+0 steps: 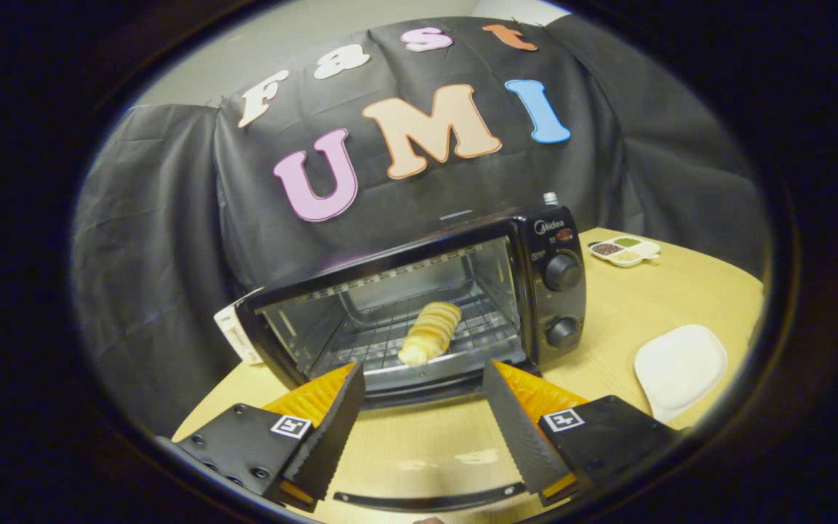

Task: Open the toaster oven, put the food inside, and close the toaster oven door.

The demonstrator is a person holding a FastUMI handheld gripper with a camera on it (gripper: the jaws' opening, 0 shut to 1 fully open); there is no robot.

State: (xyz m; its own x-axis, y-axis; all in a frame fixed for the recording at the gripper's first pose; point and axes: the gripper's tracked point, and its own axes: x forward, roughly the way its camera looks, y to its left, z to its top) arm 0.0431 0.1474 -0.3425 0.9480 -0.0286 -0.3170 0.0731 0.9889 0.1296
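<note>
Hovering with fingers spread and empty, the gripper [425, 378] faces a soft, crushable bread roll [430, 332] inside the toaster oven [419, 306], whose stiff drop-down door [426, 444] is likely best lifted by its front handle.

The handheld gripper [423, 382]: two wedge-shaped fingers with ridged, serrated inner faces, each mounted on a black block bearing a square black-and-white marker, with dark screws on the left block.

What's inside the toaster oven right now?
A bread roll lies on the wire rack inside the toaster oven, door down. The open claw holds nothing. The rear corners are too dim to tell.
</note>
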